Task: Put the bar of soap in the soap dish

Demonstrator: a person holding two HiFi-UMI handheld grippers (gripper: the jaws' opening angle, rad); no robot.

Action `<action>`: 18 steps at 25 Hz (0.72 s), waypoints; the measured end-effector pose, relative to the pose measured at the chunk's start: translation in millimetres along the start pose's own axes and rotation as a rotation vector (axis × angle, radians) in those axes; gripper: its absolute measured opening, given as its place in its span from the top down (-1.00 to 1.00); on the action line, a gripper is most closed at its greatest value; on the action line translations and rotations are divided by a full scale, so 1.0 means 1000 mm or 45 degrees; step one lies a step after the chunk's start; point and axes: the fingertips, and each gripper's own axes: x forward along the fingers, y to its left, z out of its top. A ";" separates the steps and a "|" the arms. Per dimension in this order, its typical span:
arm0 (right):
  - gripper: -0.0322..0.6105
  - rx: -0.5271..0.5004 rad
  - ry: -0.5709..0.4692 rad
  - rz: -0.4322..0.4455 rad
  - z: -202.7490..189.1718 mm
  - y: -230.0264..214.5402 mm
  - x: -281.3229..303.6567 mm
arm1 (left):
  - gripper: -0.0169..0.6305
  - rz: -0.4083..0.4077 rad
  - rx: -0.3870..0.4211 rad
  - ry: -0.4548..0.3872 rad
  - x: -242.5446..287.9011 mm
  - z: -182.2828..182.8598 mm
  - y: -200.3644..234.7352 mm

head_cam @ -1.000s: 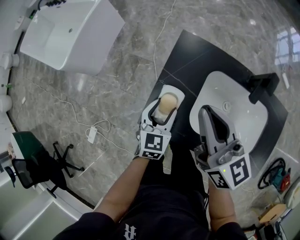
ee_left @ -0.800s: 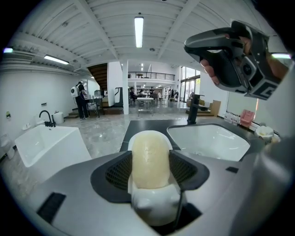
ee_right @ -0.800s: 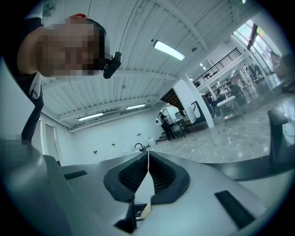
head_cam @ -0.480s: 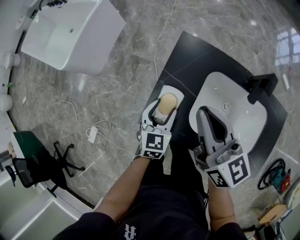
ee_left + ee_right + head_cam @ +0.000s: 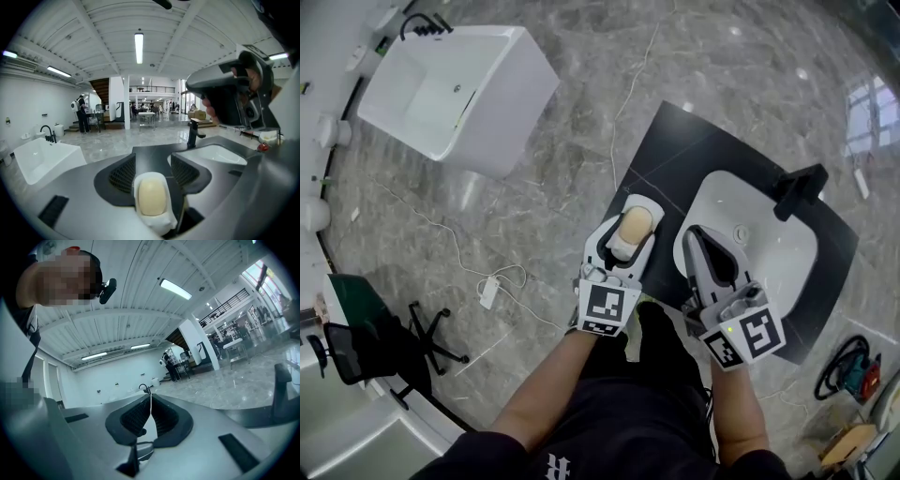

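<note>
I am holding my left gripper [image 5: 152, 165] low, fingers [image 5: 123, 174] released and straddling the soap dish [image 5: 159, 224]. The bar of soap [image 5: 151, 198] is already lying in it on the tabletop [image 5: 675, 150]. My right gripper [image 5: 150, 401] is hanging clenched and empty over the sink [image 5: 778, 253], out of the way.

The bar of soap [image 5: 151, 198] is cream; the soap dish [image 5: 161, 226] under it is white. The counter [image 5: 675, 150] is black, the sink [image 5: 787, 253] white, the floor [image 5: 581, 94] grey marble (pale veining throughout).
</note>
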 end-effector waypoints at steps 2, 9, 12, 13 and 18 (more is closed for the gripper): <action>0.87 -0.013 -0.002 0.003 0.007 0.006 -0.002 | 0.27 -0.021 -0.004 -0.051 -0.011 0.023 -0.004; 0.87 -0.068 -0.009 0.041 0.033 0.033 -0.002 | 0.54 -0.059 0.004 -0.212 -0.059 0.097 -0.012; 0.87 -0.098 -0.027 0.058 0.047 0.049 -0.005 | 0.71 -0.053 -0.017 -0.285 -0.083 0.127 -0.010; 0.87 -0.108 -0.036 0.061 0.051 0.055 -0.006 | 0.75 -0.052 -0.022 -0.310 -0.090 0.137 -0.010; 0.87 -0.152 -0.080 0.074 0.072 0.077 -0.013 | 0.92 -0.062 -0.061 -0.367 -0.112 0.168 -0.006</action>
